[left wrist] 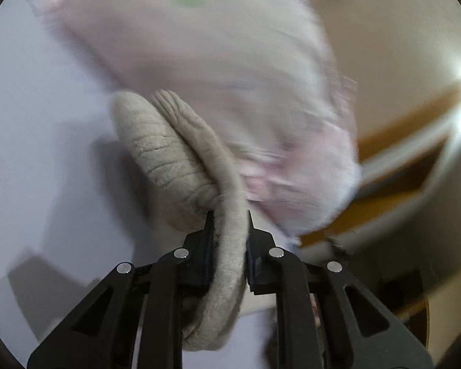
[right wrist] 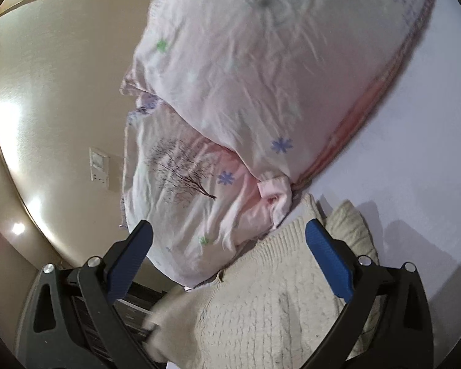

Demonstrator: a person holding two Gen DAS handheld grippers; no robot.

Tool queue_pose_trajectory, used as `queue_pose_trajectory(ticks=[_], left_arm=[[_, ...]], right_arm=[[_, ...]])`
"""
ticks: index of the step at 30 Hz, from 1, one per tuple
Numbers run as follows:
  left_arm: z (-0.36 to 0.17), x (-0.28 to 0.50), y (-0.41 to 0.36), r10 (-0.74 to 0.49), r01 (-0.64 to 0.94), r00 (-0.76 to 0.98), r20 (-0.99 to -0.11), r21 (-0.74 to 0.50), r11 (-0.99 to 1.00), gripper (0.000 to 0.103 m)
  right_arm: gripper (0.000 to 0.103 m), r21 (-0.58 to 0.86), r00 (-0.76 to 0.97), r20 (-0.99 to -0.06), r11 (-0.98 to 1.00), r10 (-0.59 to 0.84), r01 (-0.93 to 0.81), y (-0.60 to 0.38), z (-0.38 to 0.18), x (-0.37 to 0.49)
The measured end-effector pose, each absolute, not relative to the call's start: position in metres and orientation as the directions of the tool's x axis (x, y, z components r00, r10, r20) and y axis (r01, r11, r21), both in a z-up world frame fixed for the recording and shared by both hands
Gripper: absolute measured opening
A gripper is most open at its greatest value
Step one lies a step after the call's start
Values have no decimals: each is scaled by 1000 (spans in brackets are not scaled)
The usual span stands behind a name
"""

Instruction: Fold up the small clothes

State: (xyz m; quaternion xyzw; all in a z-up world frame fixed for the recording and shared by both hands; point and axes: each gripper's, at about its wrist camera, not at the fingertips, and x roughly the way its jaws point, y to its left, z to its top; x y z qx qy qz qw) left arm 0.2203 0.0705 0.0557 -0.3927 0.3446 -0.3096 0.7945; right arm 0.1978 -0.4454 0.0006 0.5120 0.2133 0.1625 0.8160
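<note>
A cream knitted garment (left wrist: 175, 153) is pinched between the jaws of my left gripper (left wrist: 230, 218), which is shut on a thick fold of it above the white surface (left wrist: 40, 123). In the right wrist view the same cream knit (right wrist: 270, 301) lies below my right gripper (right wrist: 230, 240), whose blue-padded jaws stand wide apart and hold nothing. The knit spreads between and under the two fingers.
A pale pink pillow or bundle with flower and tree prints (right wrist: 246, 77) lies right behind the knit; it also shows, blurred, in the left wrist view (left wrist: 215, 77). A beige wall (right wrist: 61, 92) with a switch plate (right wrist: 99, 164) is at the left.
</note>
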Motion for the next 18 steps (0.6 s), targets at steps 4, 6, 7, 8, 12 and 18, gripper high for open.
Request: queue_pose_trajectory(ticks=[4,6,7,8,12,18], left_arm=[[82,236,-57,-892,421,388,-230,-817,394,16],[73,241,-119,-915,449,288,-281,-805,388,18],[62,245,-161,-914,461,219,-342,-789,406,18],[55,246,-181,-908,462,179,-378,-783,417,18],[49,240,-198,-940,465,91,-329,-821,332,18],[69,227,-106,-778,400,439,-450,-677,618,51]], right_arm=[[99,853,900,-192,520,392,-45,-459,21,182],[99,830,921,-201,557,335,-21,-470,27,173],[99,820,927,-217,573,307,2,-476,29,171],[99,816,929,-231,578,291,22,-481,28,169],[100,817,895,-312,570,318,83,-496,22,176],[101,737,685,-576,645,445,201,-478,2,209]])
